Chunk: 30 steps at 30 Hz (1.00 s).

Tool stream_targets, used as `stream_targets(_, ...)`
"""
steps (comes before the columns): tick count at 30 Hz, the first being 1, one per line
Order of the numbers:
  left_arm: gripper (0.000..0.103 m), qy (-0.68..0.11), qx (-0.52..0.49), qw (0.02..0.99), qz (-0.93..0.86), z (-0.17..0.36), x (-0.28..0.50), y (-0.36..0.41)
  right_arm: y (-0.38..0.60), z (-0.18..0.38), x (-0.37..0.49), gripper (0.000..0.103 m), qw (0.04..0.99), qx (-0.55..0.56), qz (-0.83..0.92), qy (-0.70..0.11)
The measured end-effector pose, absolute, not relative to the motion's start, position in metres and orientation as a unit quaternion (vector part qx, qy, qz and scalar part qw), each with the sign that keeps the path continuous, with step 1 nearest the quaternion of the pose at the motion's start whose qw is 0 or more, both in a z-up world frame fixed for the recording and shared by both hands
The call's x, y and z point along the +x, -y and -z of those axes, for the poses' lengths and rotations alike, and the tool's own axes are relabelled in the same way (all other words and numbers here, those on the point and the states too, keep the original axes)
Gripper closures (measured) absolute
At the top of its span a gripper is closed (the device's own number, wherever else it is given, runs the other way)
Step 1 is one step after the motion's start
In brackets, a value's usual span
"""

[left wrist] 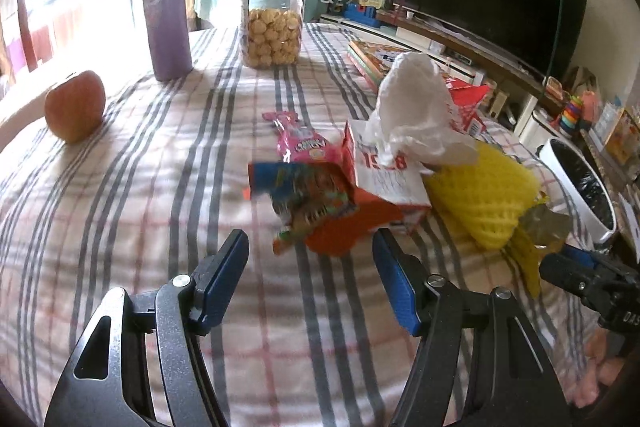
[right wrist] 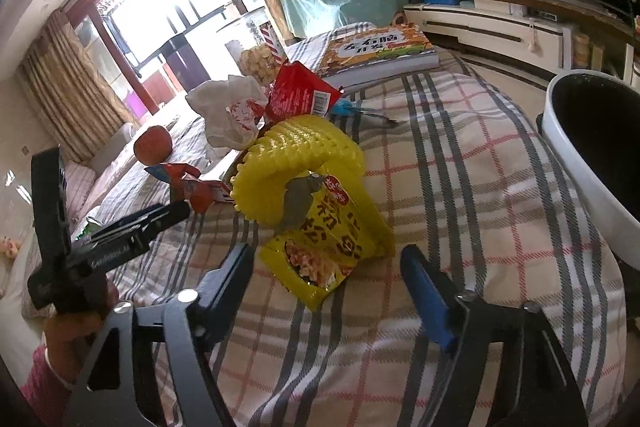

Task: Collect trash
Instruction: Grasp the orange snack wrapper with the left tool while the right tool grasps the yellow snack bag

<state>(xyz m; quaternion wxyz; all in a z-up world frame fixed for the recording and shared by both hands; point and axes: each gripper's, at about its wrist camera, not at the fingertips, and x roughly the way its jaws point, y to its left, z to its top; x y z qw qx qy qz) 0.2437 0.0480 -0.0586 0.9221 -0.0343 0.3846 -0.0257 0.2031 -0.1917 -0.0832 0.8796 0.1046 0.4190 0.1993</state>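
Blue-padded fingers of the right hand-held gripper (right wrist: 326,273) stand apart, nothing clamped, right before the yellow snack packet (right wrist: 320,251) lying on the checked bench (right wrist: 460,187) against the yellow foam net (right wrist: 304,163). Left hand-held gripper (left wrist: 310,255) hangs released too, short of the orange wrapper (left wrist: 336,223). Looks like the reach-in step; next, straddle the packet, pinch, then carry to the white bin (right wrist: 580,167) nearby.

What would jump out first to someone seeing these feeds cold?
The heap of bright trash mid-table: a yellow foam net with a yellow snack bag lying against it, just ahead of the open right gripper. Next, the white bin at the table's right edge, then the apple far left.
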Motion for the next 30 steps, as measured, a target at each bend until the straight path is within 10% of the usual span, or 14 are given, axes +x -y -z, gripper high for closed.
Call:
stream_targets(2,0.042,-0.388,-0.034,0.92,0.032,0.062,0.249,-0.048,0.191,0.085,0.206,0.048,0.878,0.104,-0.2,-0.423)
stream_targets(6,0.086,-0.398,-0.02,0.916,0.044,0.067,0.252,-0.041,0.19,0.089,0.207,0.078,0.873,0.104,-0.206,-0.429)
stream_targets(12,0.094,-0.395,-0.032,0.916,0.059,0.064,0.234,-0.036,0.195,0.087,0.199,0.097,0.872,0.108,-0.212,-0.428)
stream_targets(17,0.099,-0.399,-0.052,0.913,0.072,0.064,0.212,-0.03,0.201,0.081,0.185,0.1,0.876,0.107,-0.214,-0.42)
stream_targets(22,0.099,-0.4,-0.078,0.909,0.084,0.063,0.189,-0.024,0.208,0.077,0.183,0.09,0.877,0.121,-0.212,-0.414)
stream_targets(26,0.099,-0.404,-0.081,0.906,0.093,0.064,0.176,-0.017,0.204,0.071,0.189,0.063,0.886,0.111,-0.204,-0.401)
stream_targets(30,0.099,-0.409,-0.083,0.903,0.1,0.065,0.168,-0.012,0.194,0.07,0.198,0.063,0.891,0.1,-0.205,-0.393)
